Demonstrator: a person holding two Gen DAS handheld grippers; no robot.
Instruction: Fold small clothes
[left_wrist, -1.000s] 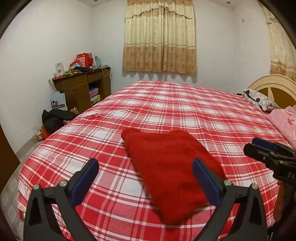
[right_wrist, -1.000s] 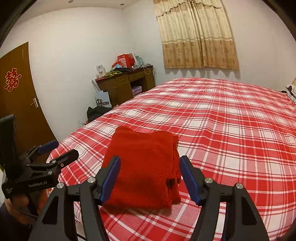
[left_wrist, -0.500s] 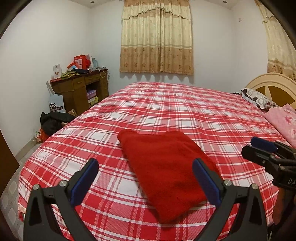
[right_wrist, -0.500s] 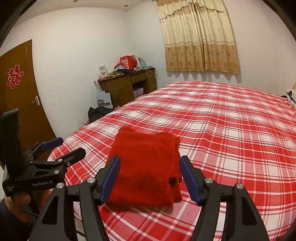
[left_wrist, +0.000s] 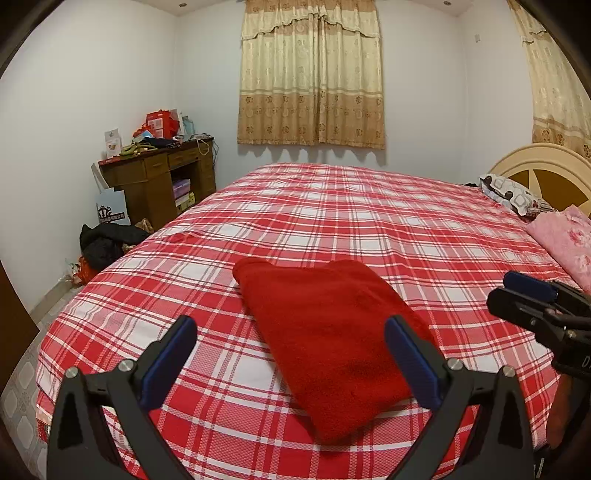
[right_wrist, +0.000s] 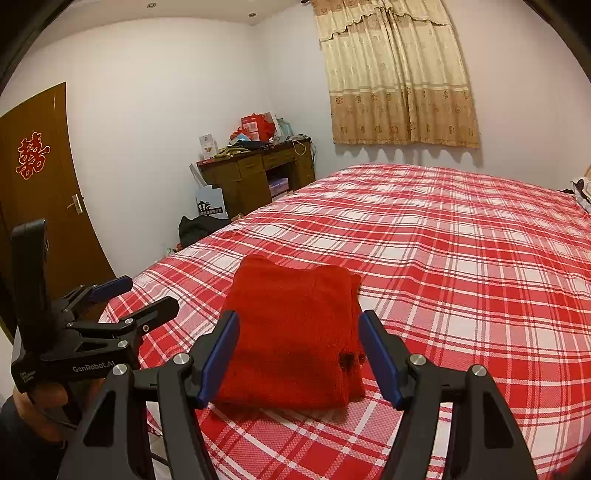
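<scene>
A red fuzzy garment (left_wrist: 328, 336) lies folded into a flat rectangle on the red plaid bed (left_wrist: 369, 221); it also shows in the right wrist view (right_wrist: 291, 332). My left gripper (left_wrist: 291, 354) is open and empty, held above the near end of the garment, not touching it. My right gripper (right_wrist: 299, 347) is open and empty, held just short of the garment's near edge. The right gripper shows at the right edge of the left wrist view (left_wrist: 532, 299), and the left gripper at the left of the right wrist view (right_wrist: 125, 299).
A pink floral cloth (left_wrist: 565, 240) and a patterned pillow (left_wrist: 513, 195) lie by the cream headboard (left_wrist: 546, 170). A cluttered wooden desk (left_wrist: 159, 177) stands against the left wall, with a dark bag (left_wrist: 107, 240) on the floor. A brown door (right_wrist: 40, 192) is at left.
Both grippers have pulled back and tilted up slightly; the garment sits a little lower and farther in both views. Nothing was grasped or released.
</scene>
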